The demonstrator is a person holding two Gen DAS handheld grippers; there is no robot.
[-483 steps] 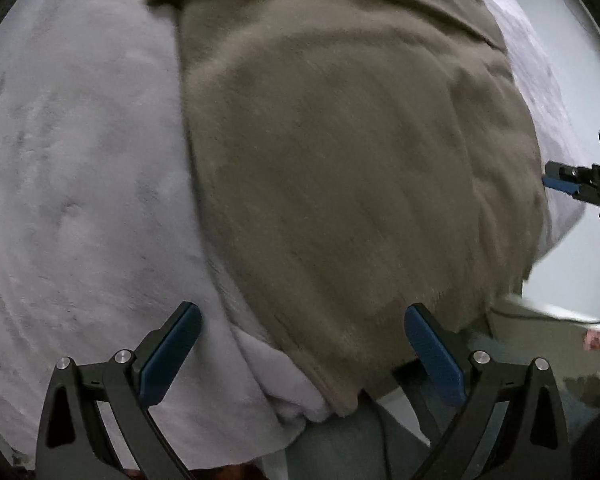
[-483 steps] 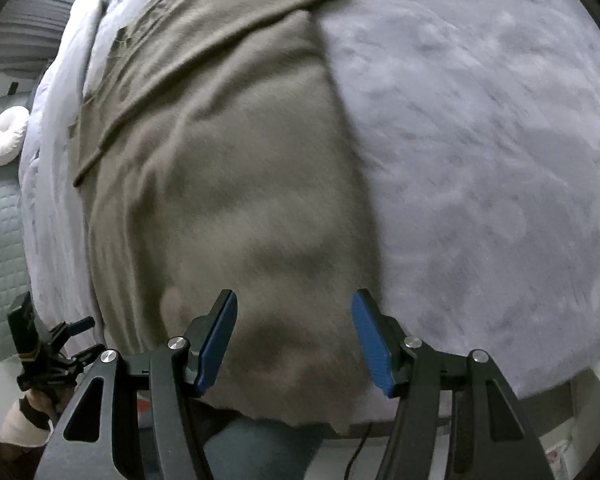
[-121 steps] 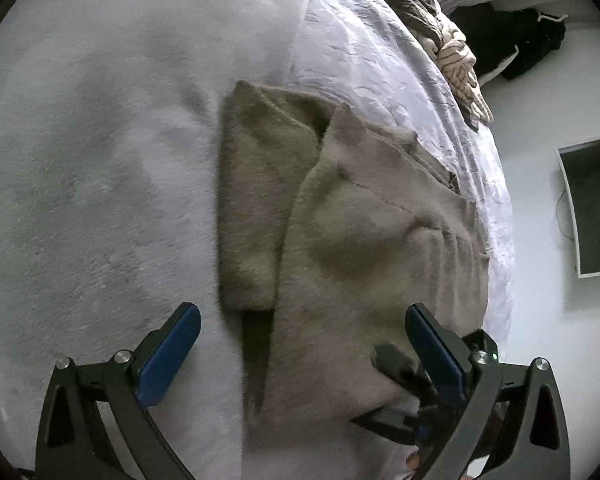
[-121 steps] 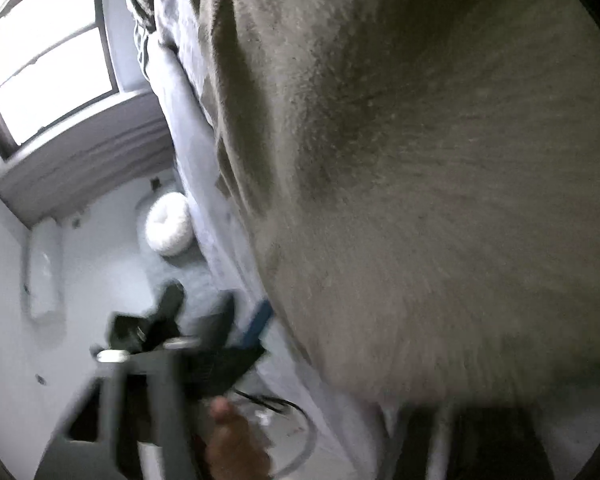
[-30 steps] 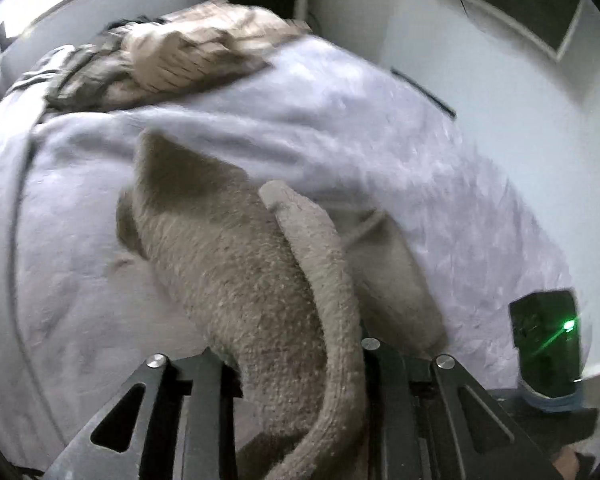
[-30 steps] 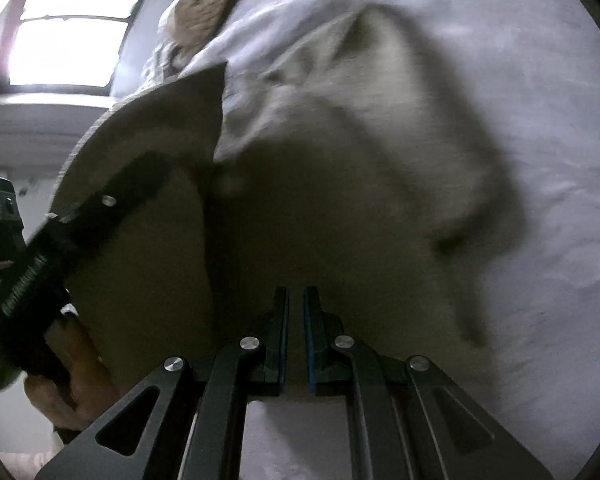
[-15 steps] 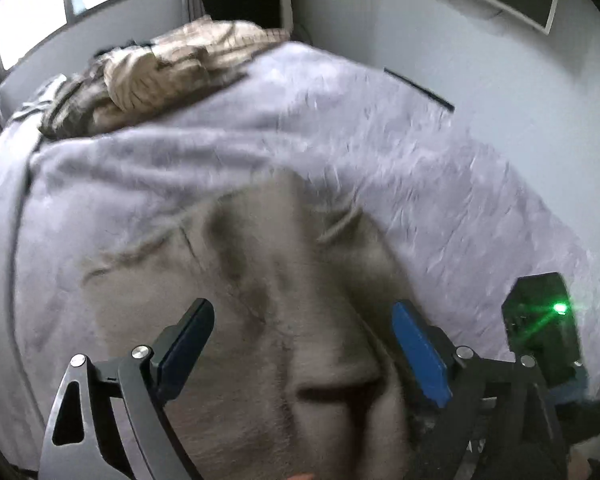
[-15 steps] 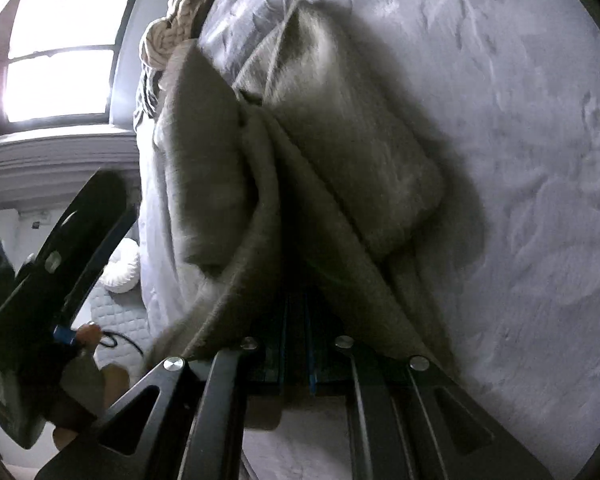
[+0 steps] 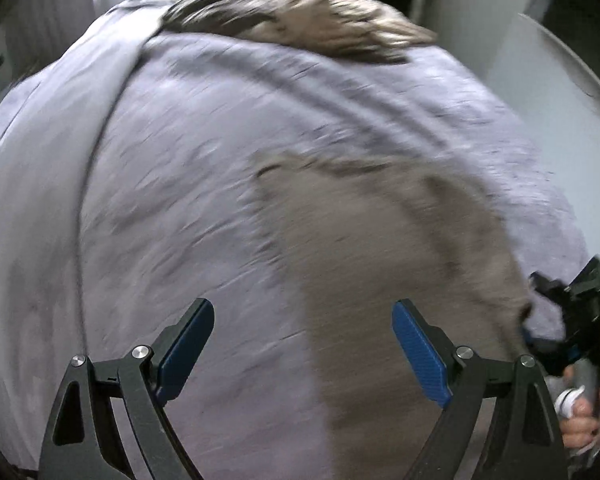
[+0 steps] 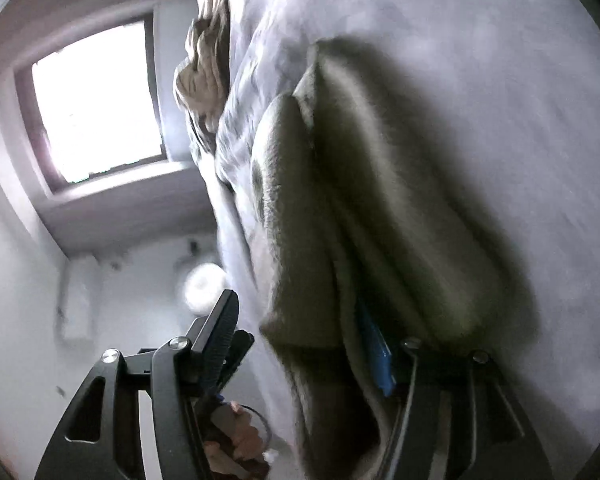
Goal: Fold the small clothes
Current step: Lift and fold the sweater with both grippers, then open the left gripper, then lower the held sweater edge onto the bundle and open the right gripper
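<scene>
Motion blur smears the brown garment [image 9: 380,260] and the bedspread [image 9: 160,200], so folds cannot be counted. The garment's near end runs off the frame. Cloth covers part of the right gripper [image 10: 300,344] and one fingertip [image 10: 376,356].

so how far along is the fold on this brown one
Mostly done: the brown garment lies on the bed in stacked layers. In hand: both tools look open; the left tool hovers over it, and the right tool has one finger tucked among the folds. Left: pull out, perhaps tidy, then the pile beyond.

Right claw [image 10: 300,344] spread wide — folded garment [image 10: 380,208] between fingers.
</scene>
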